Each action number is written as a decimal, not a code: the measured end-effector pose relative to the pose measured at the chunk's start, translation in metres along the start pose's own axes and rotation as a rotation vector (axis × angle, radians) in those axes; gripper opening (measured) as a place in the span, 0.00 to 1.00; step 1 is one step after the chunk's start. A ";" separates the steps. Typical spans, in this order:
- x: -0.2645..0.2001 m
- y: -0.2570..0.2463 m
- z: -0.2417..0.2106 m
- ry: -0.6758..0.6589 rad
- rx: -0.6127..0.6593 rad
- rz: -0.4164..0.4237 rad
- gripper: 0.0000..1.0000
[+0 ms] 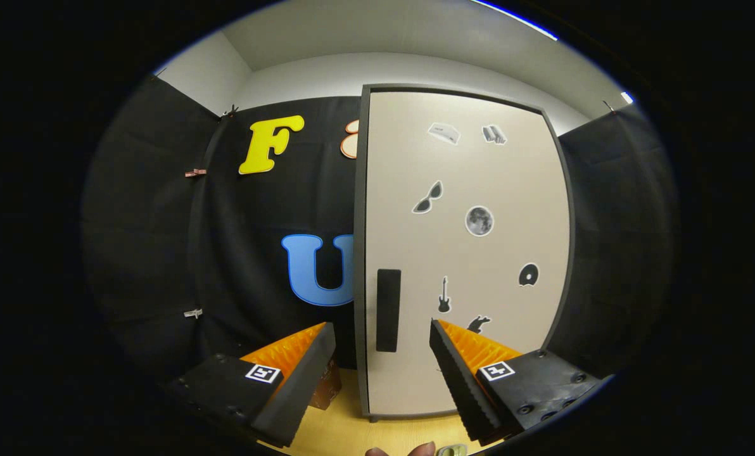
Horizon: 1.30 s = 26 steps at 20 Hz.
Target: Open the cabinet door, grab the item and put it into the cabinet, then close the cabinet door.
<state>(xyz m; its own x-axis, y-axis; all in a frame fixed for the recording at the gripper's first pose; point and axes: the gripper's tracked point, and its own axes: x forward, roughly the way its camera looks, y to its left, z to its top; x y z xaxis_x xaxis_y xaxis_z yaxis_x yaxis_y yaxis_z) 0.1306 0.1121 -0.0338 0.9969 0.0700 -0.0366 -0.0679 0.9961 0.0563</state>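
Cabinet door [466,253] closed, wooden table [352,437], fingers [314,361] apart

Gripper view faces the closed cabinet door [460,253] squarely, seemingly near.

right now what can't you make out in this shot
- Cabinet inside: hidden by the shut door, gripper view.
- Brown item on the table: mostly behind one finger of the open tongs; what it is can't be told.
- Door stickers: some too small to identify.
- Pale object below the tongs: cut off by the view's edge.
- Handle: dark, shape detail unclear.
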 end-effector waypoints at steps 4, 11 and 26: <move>0.042 0.000 -0.011 0.027 0.031 -0.020 0.98; 0.101 -0.019 -0.032 0.058 0.014 -0.090 0.79; 0.106 -0.017 -0.041 0.099 -0.002 -0.057 0.18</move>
<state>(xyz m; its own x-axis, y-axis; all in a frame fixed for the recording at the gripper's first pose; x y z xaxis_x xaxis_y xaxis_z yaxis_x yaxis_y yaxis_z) 0.2355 0.1048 -0.0793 0.9903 0.0182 -0.1377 -0.0115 0.9987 0.0493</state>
